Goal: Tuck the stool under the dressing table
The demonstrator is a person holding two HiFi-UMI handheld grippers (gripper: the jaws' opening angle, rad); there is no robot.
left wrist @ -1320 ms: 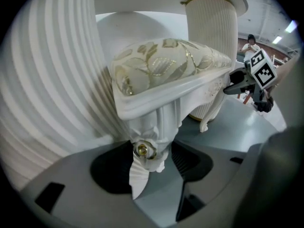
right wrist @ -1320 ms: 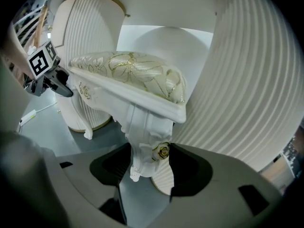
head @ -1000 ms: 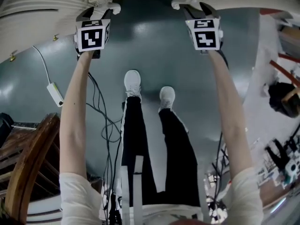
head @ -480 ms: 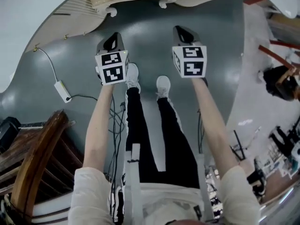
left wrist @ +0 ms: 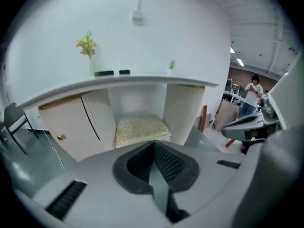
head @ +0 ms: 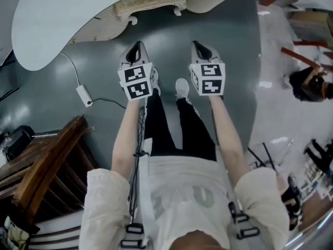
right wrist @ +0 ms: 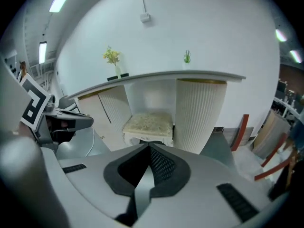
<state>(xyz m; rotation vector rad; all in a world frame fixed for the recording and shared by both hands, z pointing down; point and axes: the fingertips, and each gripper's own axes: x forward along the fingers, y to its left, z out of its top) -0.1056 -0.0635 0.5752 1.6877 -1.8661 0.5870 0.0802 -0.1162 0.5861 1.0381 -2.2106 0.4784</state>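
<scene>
The stool (head: pixel 151 4), with a beige patterned cushion and white legs, stands in the gap under the white dressing table (head: pixel 67 30). In the head view my left gripper (head: pixel 134 53) and right gripper (head: pixel 200 50) hover side by side above the grey floor, well short of the stool. Both are shut with nothing between their jaws. The left gripper view looks over the shut left gripper (left wrist: pixel 154 148) at the stool (left wrist: pixel 140 127) between the table's ribbed supports. In the right gripper view, the right gripper (right wrist: pixel 148 148) points at the stool (right wrist: pixel 149 122) below the tabletop (right wrist: pixel 161 76).
A dark wooden chair (head: pixel 47 160) stands at the lower left. A white adapter on a cable (head: pixel 83 95) lies on the floor. A vase of yellow flowers (left wrist: pixel 88 46) and a small plant (right wrist: pixel 187 57) sit on the table. A person (left wrist: pixel 251 91) stands far right.
Both grippers have left the stool's front edge, drawn back toward my body and risen. The stool now appears farther off, under the table.
</scene>
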